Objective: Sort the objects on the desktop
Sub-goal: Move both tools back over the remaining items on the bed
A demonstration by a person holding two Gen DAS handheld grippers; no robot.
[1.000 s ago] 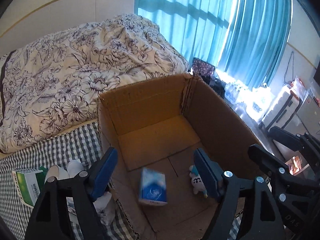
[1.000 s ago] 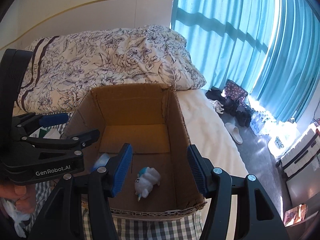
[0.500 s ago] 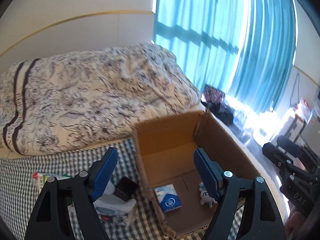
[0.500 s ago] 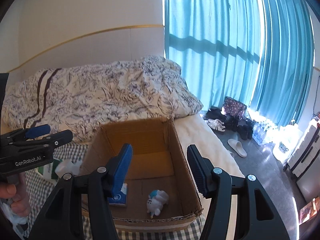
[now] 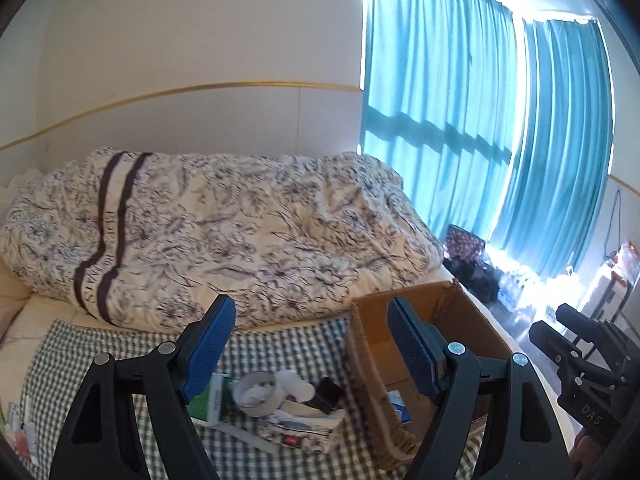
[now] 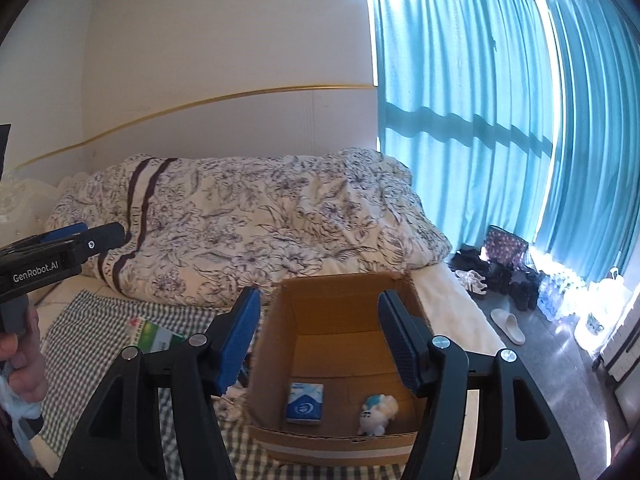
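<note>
Two items, a blue tissue pack (image 6: pixel 305 403) and a white plush toy (image 6: pixel 376 413), lie in the cardboard box (image 6: pixel 340 292) below the right gripper (image 6: pixel 320 344), spread empty; the left gripper (image 5: pixel 310 350) gapes above the clutter (image 5: pixel 280 404).

Bed (image 6: pixel 448 300): duvet (image 6: pixel 248 224), checked cloth (image 5: pixel 288 336)

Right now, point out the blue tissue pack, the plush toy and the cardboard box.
blue tissue pack (image 6: pixel 305 402), right wrist view, on its printed top face.
plush toy (image 6: pixel 378 413), right wrist view, on its white body.
cardboard box (image 6: pixel 340 312), right wrist view, on its inner back wall.
</note>
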